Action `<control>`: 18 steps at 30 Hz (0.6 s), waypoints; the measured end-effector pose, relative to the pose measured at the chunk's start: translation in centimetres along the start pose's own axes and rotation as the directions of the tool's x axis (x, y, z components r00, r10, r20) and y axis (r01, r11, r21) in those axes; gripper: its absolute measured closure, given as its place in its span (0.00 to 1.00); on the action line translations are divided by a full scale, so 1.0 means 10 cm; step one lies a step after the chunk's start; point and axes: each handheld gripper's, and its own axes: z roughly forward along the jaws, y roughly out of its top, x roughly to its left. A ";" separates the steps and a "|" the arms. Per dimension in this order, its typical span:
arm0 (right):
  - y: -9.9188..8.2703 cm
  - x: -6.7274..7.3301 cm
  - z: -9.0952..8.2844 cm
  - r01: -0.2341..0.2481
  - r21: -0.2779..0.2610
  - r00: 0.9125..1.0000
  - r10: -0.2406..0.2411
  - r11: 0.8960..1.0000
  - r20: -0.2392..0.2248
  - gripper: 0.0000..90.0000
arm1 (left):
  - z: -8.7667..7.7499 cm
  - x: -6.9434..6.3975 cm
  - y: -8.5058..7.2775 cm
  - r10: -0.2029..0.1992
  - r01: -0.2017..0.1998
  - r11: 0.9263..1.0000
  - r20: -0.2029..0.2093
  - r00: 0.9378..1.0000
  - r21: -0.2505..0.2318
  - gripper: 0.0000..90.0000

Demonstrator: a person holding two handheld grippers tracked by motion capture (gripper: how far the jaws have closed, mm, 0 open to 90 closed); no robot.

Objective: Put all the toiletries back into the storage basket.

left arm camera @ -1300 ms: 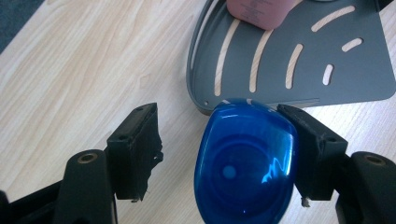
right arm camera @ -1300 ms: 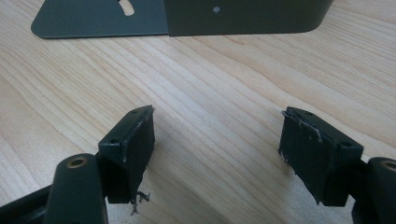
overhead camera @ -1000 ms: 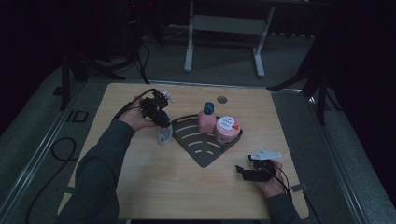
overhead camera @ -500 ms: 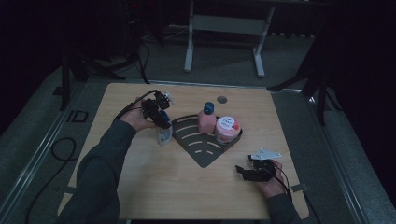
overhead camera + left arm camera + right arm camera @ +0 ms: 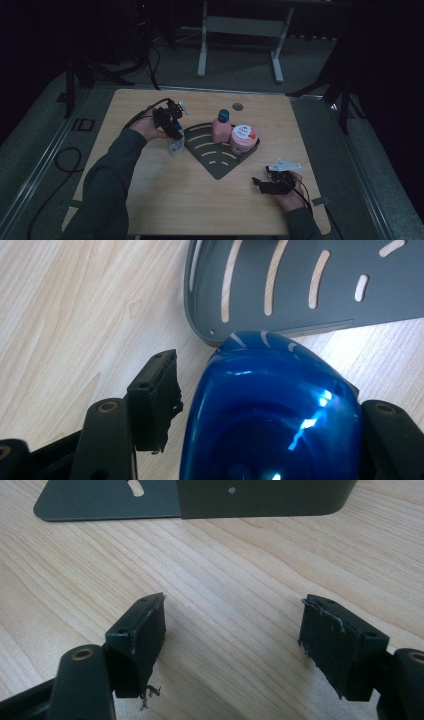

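Rack (image 5: 215, 167): pink bottle (image 5: 220, 131) and jar (image 5: 243, 139) loaded. Blue-capped bottle (image 5: 176, 145) outside, left; left gripper (image 5: 172, 131) closing around it, unclamped. Right gripper (image 5: 260, 184) open, idle.

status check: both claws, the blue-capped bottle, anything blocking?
Left claw around blue-capped bottle, jaws just closing, gap at one pad. Right claw open, empty. Bottle beside grey tray. Nothing blocking.

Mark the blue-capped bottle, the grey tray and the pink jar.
blue-capped bottle (image 5: 270, 405): left gripper view, on its glossy cap.
grey tray (image 5: 212, 159): high view, on its bare slotted floor.
pink jar (image 5: 243, 138): high view, on its lid.
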 end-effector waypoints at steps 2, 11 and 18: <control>0.00 0.00 0.00 0.000 0.000 1.000 0.000 1.000 0.000 0.29 | 0.01 0.00 0.00 0.002 -0.002 1.000 -0.001 1.000 0.006 0.43; 0.00 0.00 0.00 0.000 0.000 1.000 0.000 1.000 -0.001 0.29 | 0.06 0.01 0.01 0.007 -0.007 0.999 0.016 1.000 0.033 0.43; 0.00 0.00 0.00 0.000 0.000 1.000 0.000 1.000 -0.001 0.29 | 0.09 0.03 0.01 0.010 -0.012 0.999 0.042 0.999 0.046 0.46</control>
